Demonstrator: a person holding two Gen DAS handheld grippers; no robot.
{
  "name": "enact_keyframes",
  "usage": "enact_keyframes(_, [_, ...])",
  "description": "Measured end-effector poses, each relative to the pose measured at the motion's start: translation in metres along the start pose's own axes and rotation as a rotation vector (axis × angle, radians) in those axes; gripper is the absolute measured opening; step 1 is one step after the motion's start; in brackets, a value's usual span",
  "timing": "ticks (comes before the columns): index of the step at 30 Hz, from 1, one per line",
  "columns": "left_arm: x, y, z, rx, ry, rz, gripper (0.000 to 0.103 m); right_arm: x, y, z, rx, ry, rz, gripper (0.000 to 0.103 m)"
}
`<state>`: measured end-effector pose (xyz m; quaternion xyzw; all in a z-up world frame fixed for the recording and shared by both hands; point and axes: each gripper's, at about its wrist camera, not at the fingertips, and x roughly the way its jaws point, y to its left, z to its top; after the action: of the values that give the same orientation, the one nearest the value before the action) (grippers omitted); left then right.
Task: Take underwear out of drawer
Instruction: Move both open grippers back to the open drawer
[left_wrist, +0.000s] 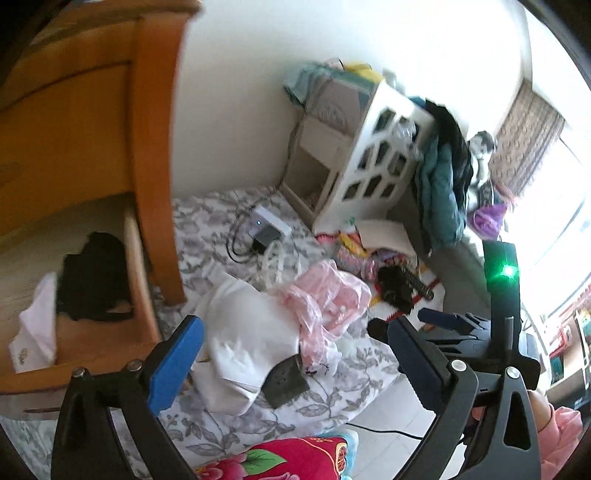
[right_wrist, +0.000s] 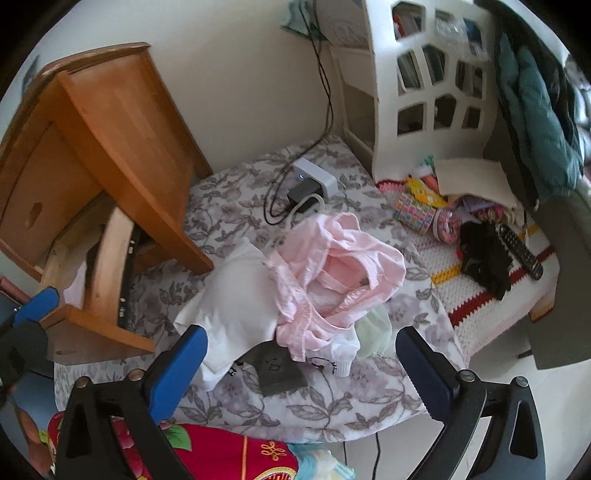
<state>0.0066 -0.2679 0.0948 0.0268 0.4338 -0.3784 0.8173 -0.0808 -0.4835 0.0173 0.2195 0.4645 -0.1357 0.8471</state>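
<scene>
Pink underwear (right_wrist: 332, 273) lies on bedspread (right_wrist: 236, 199); both grippers (left_wrist: 291, 354) (right_wrist: 301, 362) wide, empty. Next: black garment (left_wrist: 94, 277) in drawer (left_wrist: 92, 343).

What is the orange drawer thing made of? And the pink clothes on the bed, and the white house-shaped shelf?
The orange-brown bedside cabinet looks like varnished wood: grain lines show and it shines slightly. The crumpled pale pink garments seem to be soft thin fabric, maybe cotton, since they fold and wrinkle loosely. The white house-shaped shelf has smooth, even white walls with cut-out windows; painted board or plastic, hard to tell.
</scene>
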Motion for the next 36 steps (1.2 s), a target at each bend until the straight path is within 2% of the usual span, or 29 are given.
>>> enact_keyframes(7, [-0.056, 0.058, 0.002, -0.107, -0.123, 0.083, 0.102, -0.029, 0.045, 0.001, -0.073, -0.062, 0.033, 0.103])
enact_keyframes(12, [-0.095, 0.11, -0.005, -0.198, -0.199, 0.205, 0.102, -0.045, 0.085, 0.0, -0.137, -0.099, 0.076, 0.103])
enact_keyframes(17, [-0.128, 0.153, -0.018, -0.275, -0.257, 0.272, 0.102, -0.052, 0.128, -0.002, -0.204, -0.109, 0.124, 0.103])
enact_keyframes(24, [-0.167, 0.205, -0.041, -0.381, -0.338, 0.323, 0.102, -0.053, 0.186, -0.006, -0.29, -0.11, 0.163, 0.103])
enact_keyframes(29, [-0.183, 0.221, -0.05, -0.381, -0.405, 0.339, 0.103, -0.047, 0.217, -0.004, -0.32, -0.104, 0.163, 0.103])
enact_keyframes(33, [-0.189, 0.23, -0.054, -0.385, -0.43, 0.368, 0.103, -0.041, 0.238, -0.007, -0.325, -0.104, 0.201, 0.103])
enact_keyframes(36, [-0.191, 0.24, -0.059, -0.413, -0.429, 0.376, 0.103, -0.034, 0.253, -0.008, -0.357, -0.081, 0.189, 0.103])
